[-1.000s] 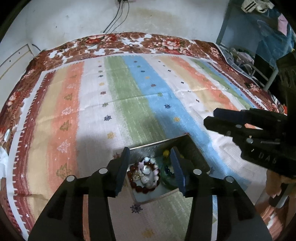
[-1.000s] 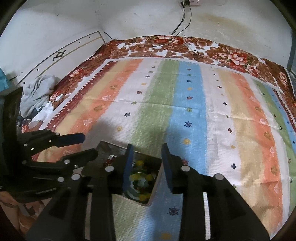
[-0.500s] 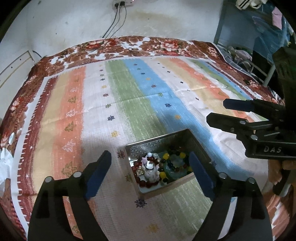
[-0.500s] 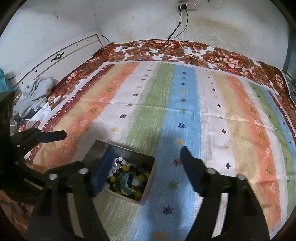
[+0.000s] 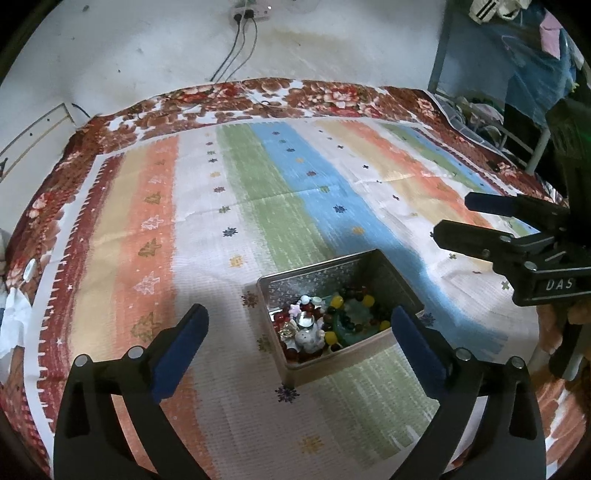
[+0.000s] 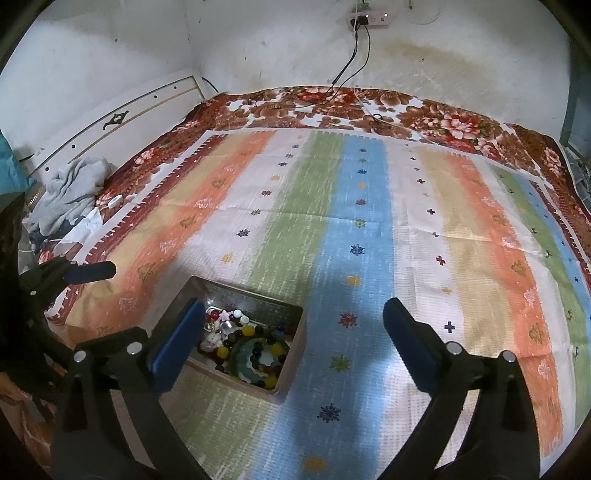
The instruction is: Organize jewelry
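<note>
A small open metal tin (image 5: 310, 282) rests on the striped cloth (image 5: 258, 192), filled with beaded bracelets and charms (image 5: 332, 325). My left gripper (image 5: 298, 321) hovers above the tin with its jaws opening wide, the blue pads apart from it and nothing gripped. The right gripper (image 5: 454, 218) shows at the right edge of that view. In the right wrist view the tin (image 6: 255, 295) and its beads (image 6: 255, 350) lie low left. My right gripper (image 6: 293, 310) hangs over the tin's right side, jaws opening, pads touching nothing. One left finger (image 6: 92, 273) reaches in from the left.
The striped cloth lies on a floral blanket (image 6: 424, 110) covering a bed. A grey heap of clothes (image 6: 70, 184) sits at its left edge. A power strip (image 6: 369, 16) with cables hangs on the white wall. A metal frame (image 5: 439, 48) stands at the right.
Both grippers went from nearly shut inside the tin to wide open. They drew back from the tin, so the jewelry in it is in plain sight.
</note>
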`<action>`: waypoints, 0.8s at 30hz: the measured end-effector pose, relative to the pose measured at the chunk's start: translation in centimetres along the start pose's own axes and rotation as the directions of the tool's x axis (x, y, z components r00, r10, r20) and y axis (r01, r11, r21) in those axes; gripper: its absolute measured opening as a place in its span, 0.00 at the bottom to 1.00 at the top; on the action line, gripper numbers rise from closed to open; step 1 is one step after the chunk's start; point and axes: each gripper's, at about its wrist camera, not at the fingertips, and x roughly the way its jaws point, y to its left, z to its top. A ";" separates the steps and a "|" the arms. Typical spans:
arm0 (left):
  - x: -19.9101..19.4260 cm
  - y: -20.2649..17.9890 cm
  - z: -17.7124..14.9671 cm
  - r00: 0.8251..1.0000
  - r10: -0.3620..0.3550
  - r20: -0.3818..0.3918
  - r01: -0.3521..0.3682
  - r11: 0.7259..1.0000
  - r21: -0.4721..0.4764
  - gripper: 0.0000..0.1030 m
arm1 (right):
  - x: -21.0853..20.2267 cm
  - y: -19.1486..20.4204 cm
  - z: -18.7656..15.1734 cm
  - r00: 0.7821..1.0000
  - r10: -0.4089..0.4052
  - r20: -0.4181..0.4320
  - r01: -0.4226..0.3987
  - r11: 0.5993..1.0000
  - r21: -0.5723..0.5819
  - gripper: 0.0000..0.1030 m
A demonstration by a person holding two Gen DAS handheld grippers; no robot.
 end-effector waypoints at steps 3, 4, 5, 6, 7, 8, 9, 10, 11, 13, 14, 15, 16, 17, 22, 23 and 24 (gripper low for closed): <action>-0.1 -0.1 -0.2 1.000 0.017 0.009 -0.017 1.000 0.009 0.95 | -0.2 -0.1 -0.2 1.000 0.000 0.007 0.000 1.000 -0.003 0.95; -0.2 -0.3 -0.3 1.000 0.022 0.010 -0.022 1.000 0.014 0.95 | -0.2 0.0 -0.3 1.000 0.002 0.007 -0.001 1.000 -0.005 0.95; -0.2 -0.4 -0.3 1.000 0.027 0.011 -0.027 0.999 0.019 0.95 | -0.3 0.0 -0.4 1.000 0.004 0.007 -0.004 1.000 -0.008 0.95; -0.2 -0.4 -0.4 1.000 0.029 0.011 -0.029 0.999 0.021 0.95 | -0.3 0.0 -0.6 1.000 0.004 0.005 -0.004 1.000 -0.011 0.95; -0.3 -0.5 -0.4 0.999 0.033 0.012 -0.033 0.999 0.025 0.95 | -0.3 0.0 -0.7 1.000 0.003 0.004 -0.003 1.000 -0.012 0.95; -0.3 -0.6 -0.5 0.999 0.036 0.014 -0.037 0.999 0.028 0.95 | -0.4 0.0 -0.8 1.000 0.003 0.005 -0.003 1.000 -0.013 0.95; -0.3 -0.6 -0.5 0.999 0.039 0.016 -0.040 0.999 0.028 0.95 | -0.5 0.0 -1.0 1.000 0.004 0.005 -0.003 1.000 -0.013 0.95; -0.4 -0.7 -0.6 0.999 0.046 0.020 -0.046 0.999 0.027 0.95 | -0.6 -0.1 -1.1 1.000 0.005 0.006 -0.005 1.000 -0.010 0.95; -0.5 -0.7 -0.6 0.998 0.053 0.023 -0.053 0.998 0.027 0.95 | -0.6 -0.2 -1.2 1.000 0.006 0.007 -0.006 1.000 -0.007 0.95; -0.5 -0.7 -0.7 0.997 0.066 0.027 -0.067 0.998 0.022 0.95 | -0.8 -0.3 -1.5 1.000 0.003 0.010 -0.003 1.000 -0.004 0.95; -0.5 -0.6 -0.7 0.998 0.066 0.026 -0.066 0.998 0.020 0.95 | -0.9 -0.3 -1.6 1.000 0.001 0.012 -0.001 1.000 -0.004 0.95; -0.5 -0.7 -0.7 0.998 0.065 0.025 -0.066 0.998 0.019 0.95 | -0.9 -0.3 -1.7 1.000 0.004 0.011 -0.004 1.000 -0.005 0.95; -0.5 -0.7 -0.7 0.997 0.066 0.026 -0.067 0.998 0.019 0.95 | -0.9 -0.3 -1.8 1.000 0.007 0.010 -0.007 1.000 -0.005 0.95; -0.5 -0.7 -0.7 0.997 0.068 0.028 -0.068 0.997 0.020 0.95 | -0.9 -0.3 -1.8 1.000 0.009 0.011 -0.009 1.000 -0.005 0.95; -0.6 -0.6 -0.7 0.997 0.068 0.034 -0.068 0.998 0.016 0.95 | -0.9 -0.4 -2.0 1.000 0.008 0.004 -0.008 1.000 -0.003 0.95; -0.7 -0.7 -0.7 0.997 0.067 0.036 -0.068 0.998 0.017 0.95 | -0.9 -0.5 -2.0 1.000 0.007 0.002 -0.007 1.000 -0.002 0.95; -0.7 -0.7 -0.7 0.997 0.068 0.039 -0.069 0.997 0.019 0.95 | -0.8 -0.5 -2.0 1.000 0.006 0.000 -0.006 1.000 -0.001 0.95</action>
